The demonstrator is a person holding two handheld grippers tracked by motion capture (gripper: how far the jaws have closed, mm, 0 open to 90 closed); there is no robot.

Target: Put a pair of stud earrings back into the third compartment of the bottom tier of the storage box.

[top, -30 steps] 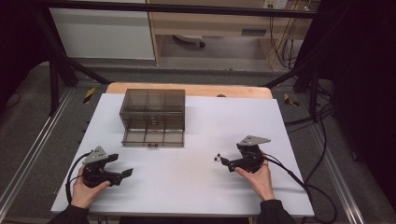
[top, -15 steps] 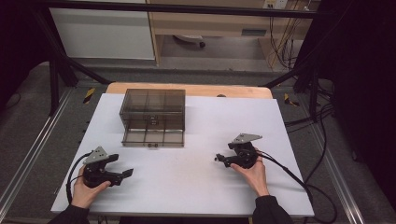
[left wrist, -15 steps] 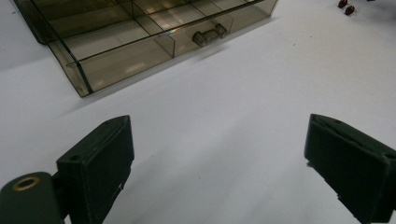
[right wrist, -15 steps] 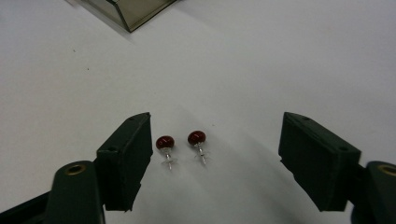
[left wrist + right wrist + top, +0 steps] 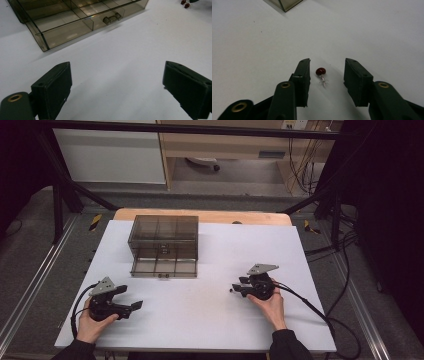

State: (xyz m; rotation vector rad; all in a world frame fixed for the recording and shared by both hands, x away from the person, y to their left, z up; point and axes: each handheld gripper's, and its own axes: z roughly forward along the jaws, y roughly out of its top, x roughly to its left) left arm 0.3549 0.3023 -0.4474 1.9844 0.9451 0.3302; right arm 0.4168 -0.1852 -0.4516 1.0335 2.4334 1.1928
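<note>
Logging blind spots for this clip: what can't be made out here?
- Small red-headed pin: sharp between the right claw's open jaws in the right gripper view, only a speck in the high view.
- Drawer box: tinted walls and distance hide any contents in the high view; the frame edge crops it in both gripper views.
- Two red bits: cut off at the top edge of the left gripper view.

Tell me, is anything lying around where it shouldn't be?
Yes. A tiny red bead on a wire stem lies loose on the white table, between the open jaws of the right gripper. The smoky drawer box also has its bottom drawer pulled out.
</note>
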